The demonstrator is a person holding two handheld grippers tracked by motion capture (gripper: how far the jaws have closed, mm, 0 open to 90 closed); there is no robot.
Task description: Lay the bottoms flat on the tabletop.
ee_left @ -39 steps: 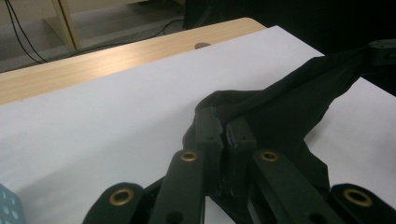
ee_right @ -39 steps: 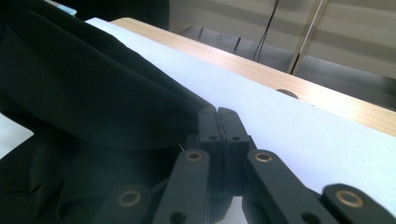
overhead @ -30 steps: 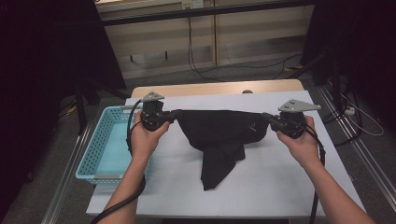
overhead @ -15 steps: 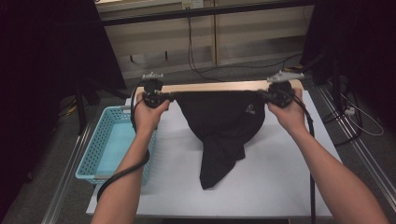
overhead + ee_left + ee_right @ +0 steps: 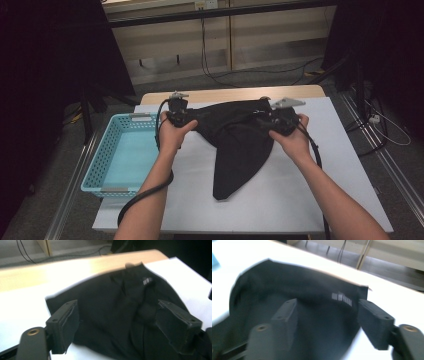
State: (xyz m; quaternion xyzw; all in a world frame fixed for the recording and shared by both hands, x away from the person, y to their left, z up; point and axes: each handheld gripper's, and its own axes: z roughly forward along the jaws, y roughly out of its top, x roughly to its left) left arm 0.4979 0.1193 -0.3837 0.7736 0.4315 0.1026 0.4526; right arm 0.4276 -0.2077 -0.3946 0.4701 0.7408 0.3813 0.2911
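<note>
White sheeting covers the table (image 5: 300,200), with a bare wooden strip along its far edge and a dim room with cabinets and trailing cables beyond. Left gripper (image 5: 181,116): jaws have just been opening and now stand wide apart; in the left gripper view (image 5: 116,322) the cloth (image 5: 112,315) lies beneath and ahead of them, with neither pad seen pressing on it. Right gripper (image 5: 277,120): jaws have likewise just been opening; in the right gripper view (image 5: 327,315) they straddle the cloth's edge near a small white printed mark, with no grip apparent. Judgement: both grippers have let go after drawing the top edge taut and setting it flat, which would explain why the cloth sits spread between them. From the high view, the cloth (image 5: 240,145) lies directly between the two grippers, its upper edge running from one to the other just short of the wooden strip, while a narrowing tail trails back toward the person, between the forearms. Outboard of the left gripper, a blue basket (image 5: 120,150) sits at the table's side, appearing empty. Limits of observation: both gripper views are blurred; black cloth against black jaws makes contact hard to confirm in the high view; the printed mark is illegible; what kind of garment it is cannot be told, and folds within it are lost in shadow.
</note>
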